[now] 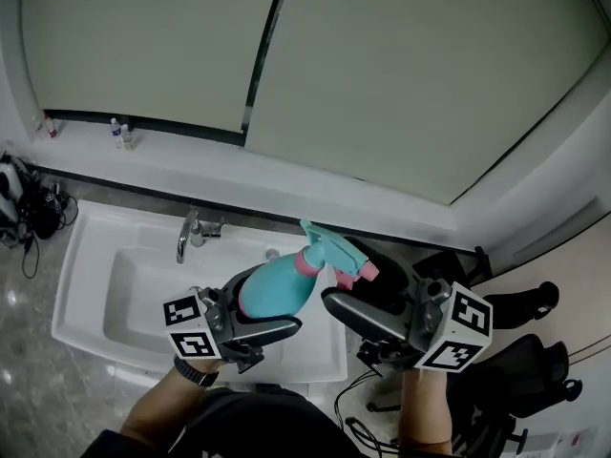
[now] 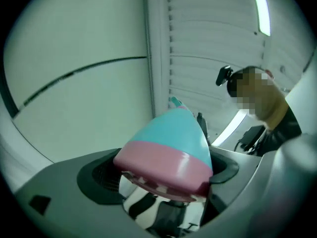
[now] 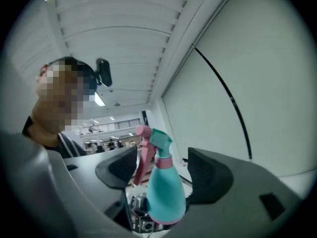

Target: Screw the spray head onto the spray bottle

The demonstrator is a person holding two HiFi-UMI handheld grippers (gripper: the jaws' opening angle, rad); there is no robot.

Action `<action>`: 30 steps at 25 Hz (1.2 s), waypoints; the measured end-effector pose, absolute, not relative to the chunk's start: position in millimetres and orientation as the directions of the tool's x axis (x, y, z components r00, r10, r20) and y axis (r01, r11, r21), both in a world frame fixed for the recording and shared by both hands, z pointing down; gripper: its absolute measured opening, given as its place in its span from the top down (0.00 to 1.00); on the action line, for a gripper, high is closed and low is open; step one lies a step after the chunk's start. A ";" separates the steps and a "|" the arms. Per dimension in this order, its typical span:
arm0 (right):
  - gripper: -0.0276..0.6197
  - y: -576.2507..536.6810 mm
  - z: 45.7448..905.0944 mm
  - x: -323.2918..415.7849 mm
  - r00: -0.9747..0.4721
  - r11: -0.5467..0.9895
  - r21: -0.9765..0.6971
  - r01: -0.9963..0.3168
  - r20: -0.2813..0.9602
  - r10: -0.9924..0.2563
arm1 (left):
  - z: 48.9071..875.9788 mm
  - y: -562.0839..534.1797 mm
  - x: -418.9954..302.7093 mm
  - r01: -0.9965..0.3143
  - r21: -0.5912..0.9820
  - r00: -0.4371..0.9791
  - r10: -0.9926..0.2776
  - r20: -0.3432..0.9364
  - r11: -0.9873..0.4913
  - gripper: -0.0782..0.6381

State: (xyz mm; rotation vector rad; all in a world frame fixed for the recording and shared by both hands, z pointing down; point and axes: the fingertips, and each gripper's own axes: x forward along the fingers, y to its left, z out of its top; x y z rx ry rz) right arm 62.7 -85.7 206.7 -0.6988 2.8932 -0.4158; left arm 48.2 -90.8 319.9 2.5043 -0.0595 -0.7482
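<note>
Clamping teal spray bottle [image 1: 277, 289]: left gripper [image 2: 162, 175] jaws | spray head [image 1: 329, 248] pink-triggered | right gripper [image 3: 163, 167] jaws wide

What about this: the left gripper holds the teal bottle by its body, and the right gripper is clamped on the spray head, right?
No. The left gripper holds the teal bottle by its body, but the right gripper is open: the right gripper view shows its jaws wide apart, not closed on the spray head.

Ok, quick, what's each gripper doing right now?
Left gripper: closed on the spray bottle.
Right gripper: open, jaws apart around the spray head, not gripping.
</note>
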 end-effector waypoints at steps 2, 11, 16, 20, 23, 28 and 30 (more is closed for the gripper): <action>0.50 -60.9 188.3 82.3 -0.923 0.922 -0.277 -0.273 -0.194 -0.331 | 307.8 -72.5 48.6 0.279 0.496 0.828 -0.056 -0.559 -0.822 0.23; 0.47 -18.3 185.9 62.4 -0.908 0.928 -0.134 0.349 -0.293 0.299 | 274.8 13.3 64.9 0.833 0.448 0.541 0.314 -0.780 -0.324 0.23; 0.47 20.3 174.6 34.9 -0.755 0.792 -0.051 0.609 -0.342 0.559 | 285.7 44.0 77.1 0.884 0.443 0.466 0.372 -0.803 -0.152 0.23; 0.47 27.3 164.5 30.4 -0.732 0.776 -0.037 0.630 -0.363 0.577 | 288.6 43.8 80.2 0.886 0.445 0.460 0.365 -0.809 -0.129 0.23; 0.74 19.7 165.0 26.8 -0.773 0.820 -0.034 0.571 -0.357 0.524 | 289.6 40.0 78.9 0.884 0.448 0.466 0.356 -0.810 -0.137 0.23; 0.81 7.3 168.3 20.5 -0.844 0.889 -0.046 0.456 -0.339 0.416 | 293.1 32.4 80.8 0.866 0.466 0.500 0.334 -0.799 -0.182 0.23; 0.82 0.9 170.1 17.7 -0.891 0.931 -0.042 0.362 -0.310 0.332 | 297.2 22.4 80.9 0.840 0.488 0.541 0.297 -0.787 -0.239 0.23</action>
